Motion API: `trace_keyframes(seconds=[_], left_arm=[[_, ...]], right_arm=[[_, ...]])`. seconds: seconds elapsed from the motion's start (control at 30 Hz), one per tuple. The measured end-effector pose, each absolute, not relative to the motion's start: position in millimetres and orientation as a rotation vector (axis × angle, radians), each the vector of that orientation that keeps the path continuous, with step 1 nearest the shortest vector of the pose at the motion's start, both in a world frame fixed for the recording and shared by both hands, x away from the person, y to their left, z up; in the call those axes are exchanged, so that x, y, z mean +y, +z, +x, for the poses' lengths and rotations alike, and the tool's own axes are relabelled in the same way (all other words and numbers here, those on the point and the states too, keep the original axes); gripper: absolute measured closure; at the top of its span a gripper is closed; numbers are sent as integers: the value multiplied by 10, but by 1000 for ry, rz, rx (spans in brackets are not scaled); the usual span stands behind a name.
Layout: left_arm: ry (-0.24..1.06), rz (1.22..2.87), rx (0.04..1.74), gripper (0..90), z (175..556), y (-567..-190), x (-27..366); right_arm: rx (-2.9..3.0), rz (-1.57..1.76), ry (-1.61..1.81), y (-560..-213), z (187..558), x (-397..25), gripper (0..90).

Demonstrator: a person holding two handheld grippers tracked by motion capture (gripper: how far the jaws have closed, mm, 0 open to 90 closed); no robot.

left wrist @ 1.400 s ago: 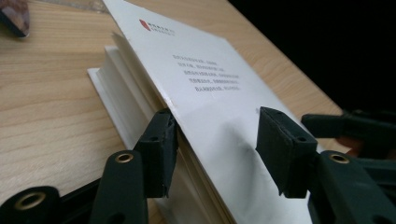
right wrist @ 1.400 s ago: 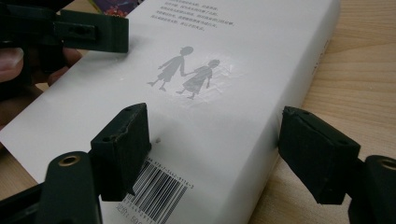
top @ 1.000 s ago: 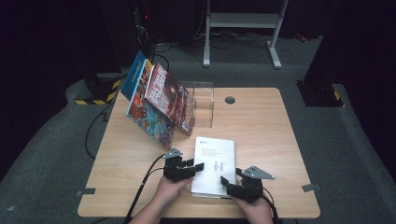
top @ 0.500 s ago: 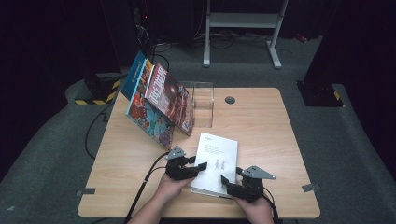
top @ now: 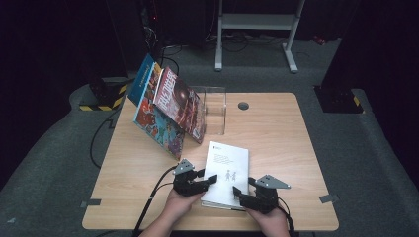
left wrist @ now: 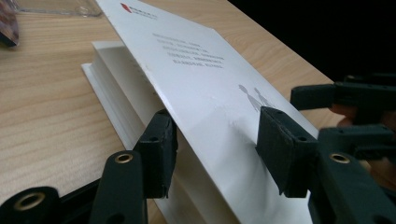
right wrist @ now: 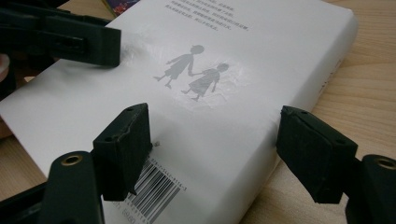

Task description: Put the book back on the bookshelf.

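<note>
In the left gripper view, the left gripper (left wrist: 212, 140) has its jaws apart around the lifted cover of a white book (left wrist: 196, 74): one jaw sits under the cover against the page block, the other lies on top of the cover at the lower right of the frame. The cover is raised off the pages, sloping up toward the upper left.

In the right gripper view, the right gripper (right wrist: 215, 140) has its jaws apart too, one resting on the book's (right wrist: 224, 93) back cover near the barcode at lower left, the other just off the spine edge at lower right, over the wooden surface (right wrist: 373, 56). A grey drawing of two figures holding hands sits in the upper middle.

In the high view the book (top: 228, 168) lies at the lower middle of the surface (top: 286, 143), with both grippers at its near end. Colourful books (top: 168, 111) lean at the upper left beside a clear stand (top: 216, 106).
</note>
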State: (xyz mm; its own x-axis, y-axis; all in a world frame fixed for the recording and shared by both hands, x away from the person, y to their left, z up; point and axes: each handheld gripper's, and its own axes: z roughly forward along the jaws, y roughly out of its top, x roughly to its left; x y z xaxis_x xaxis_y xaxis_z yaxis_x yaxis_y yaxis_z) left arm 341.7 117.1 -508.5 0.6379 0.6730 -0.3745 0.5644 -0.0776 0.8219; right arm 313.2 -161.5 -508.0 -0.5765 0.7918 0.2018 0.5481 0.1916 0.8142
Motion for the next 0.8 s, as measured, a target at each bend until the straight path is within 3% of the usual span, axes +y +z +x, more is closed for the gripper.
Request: trace_keyframes(seconds=[0.3, 0.5, 0.7, 0.8], left_arm=[[127, 1775, 974, 457, 3405, -5116, 1164], [124, 1820, 977, 365, 3550, -5172, 1103], [95, 1823, 1015, 376, 3659, -5166, 1084], [50, 1824, 1036, 433, 3702, -5141, 1130]], right_arm=[[2187, 1335, 1325, -5082, 3143, -1668, 271], [2205, 1332, 1290, -5090, 3179, -1642, 261], [2193, 1329, 1275, -5095, 3184, -1621, 269], [2193, 1320, 1275, -5097, 3186, -1622, 269]])
